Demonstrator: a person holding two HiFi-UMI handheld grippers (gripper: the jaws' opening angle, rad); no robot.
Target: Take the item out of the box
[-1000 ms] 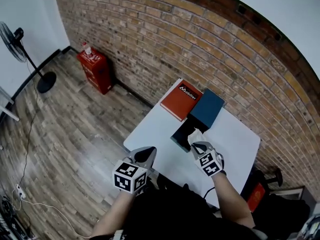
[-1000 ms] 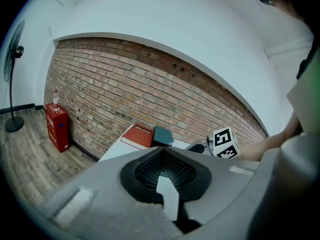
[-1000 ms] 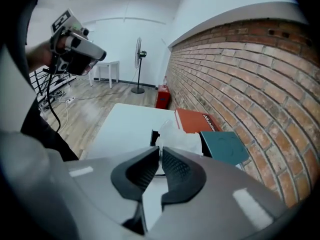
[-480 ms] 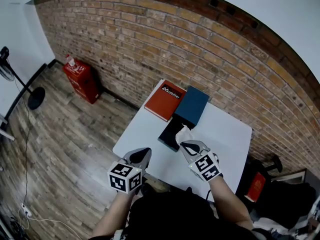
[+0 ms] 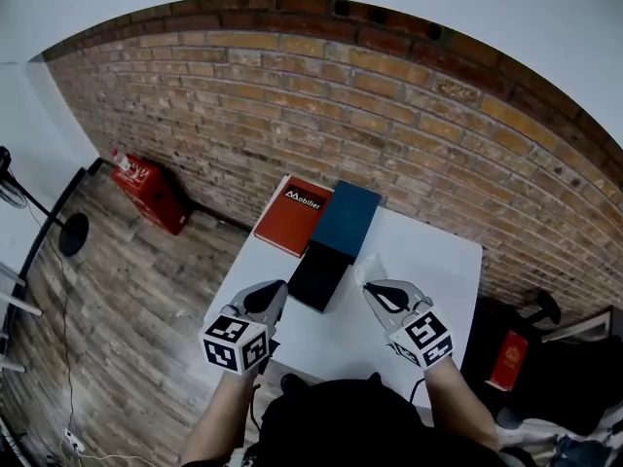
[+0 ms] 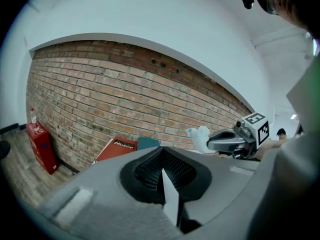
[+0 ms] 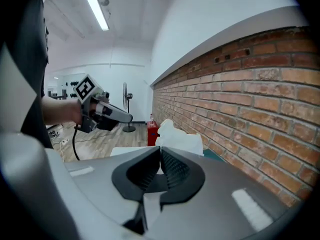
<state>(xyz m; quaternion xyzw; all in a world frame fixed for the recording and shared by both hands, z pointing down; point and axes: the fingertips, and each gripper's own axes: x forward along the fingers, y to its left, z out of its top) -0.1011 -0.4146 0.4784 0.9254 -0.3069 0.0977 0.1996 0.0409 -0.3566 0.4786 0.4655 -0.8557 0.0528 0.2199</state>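
Note:
On the white table (image 5: 433,270) an open black box (image 5: 318,275) lies with its blue lid (image 5: 343,220) just behind it. My right gripper (image 5: 371,289) hangs to the right of the box, above the table. Its jaws have just been closing and are shut on a crumpled white item (image 7: 177,138), which sticks out past the tips and also shows as the white item (image 6: 200,136) in the left gripper view. My left gripper (image 5: 277,287) hovers at the box's left near corner, shut (image 6: 161,150) with nothing in it.
A red book (image 5: 292,217) lies left of the blue lid against the brick wall (image 5: 409,115). On the wooden floor stand a red cabinet (image 5: 146,188), a fan base (image 5: 73,233) and a red object (image 5: 508,358) right of the table.
The right gripper has risen out of the black box with the white item and moved right of it. The left gripper has come up to the box's left side.

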